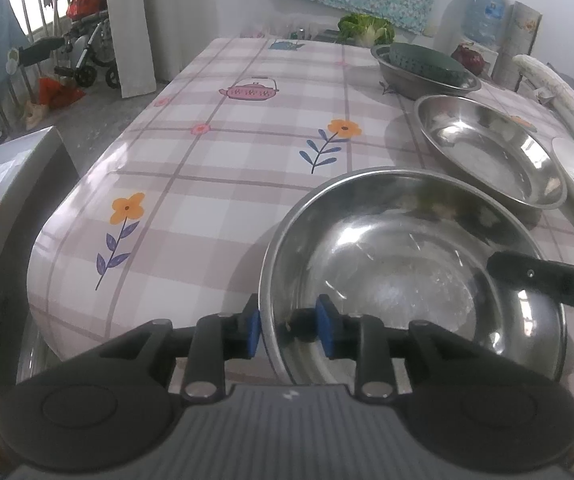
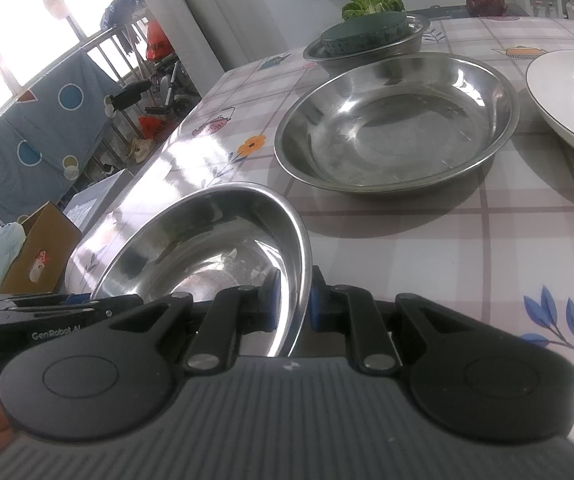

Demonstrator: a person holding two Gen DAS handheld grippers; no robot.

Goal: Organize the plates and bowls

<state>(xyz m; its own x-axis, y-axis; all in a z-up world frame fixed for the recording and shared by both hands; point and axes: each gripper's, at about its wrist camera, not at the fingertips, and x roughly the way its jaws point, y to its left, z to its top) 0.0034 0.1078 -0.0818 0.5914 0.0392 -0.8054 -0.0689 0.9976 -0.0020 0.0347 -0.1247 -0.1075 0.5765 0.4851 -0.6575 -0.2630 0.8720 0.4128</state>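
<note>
Item: steel bowl point(image 1: 407, 264), at the table's point(image 1: 207, 168) near corner by its left edge, tipped up.

Right gripper point(image 2: 292, 300): jaws pinching the bowl's rim, likely to carry it.

Left gripper point(image 1: 287, 326): jaws straddling the rim on the opposite side, with a gap showing beside the wall; apparently no grip.

Steel plate point(image 2: 397, 120): just beyond, a probable stacking spot.

White plate point(image 2: 571, 100): beside it, toward the right edge.

Far basin point(image 2: 367, 46): holds a green bowl point(image 2: 363, 32).

Steel bowl point(image 1: 407, 276) tilted, at tablecloth point(image 1: 207, 168) near corner. Steel plate point(image 2: 397, 120) flat beyond bowl; white plate point(image 2: 567, 100) beside it; far basin point(image 2: 367, 46) holds green bowl point(image 2: 363, 34).
</note>
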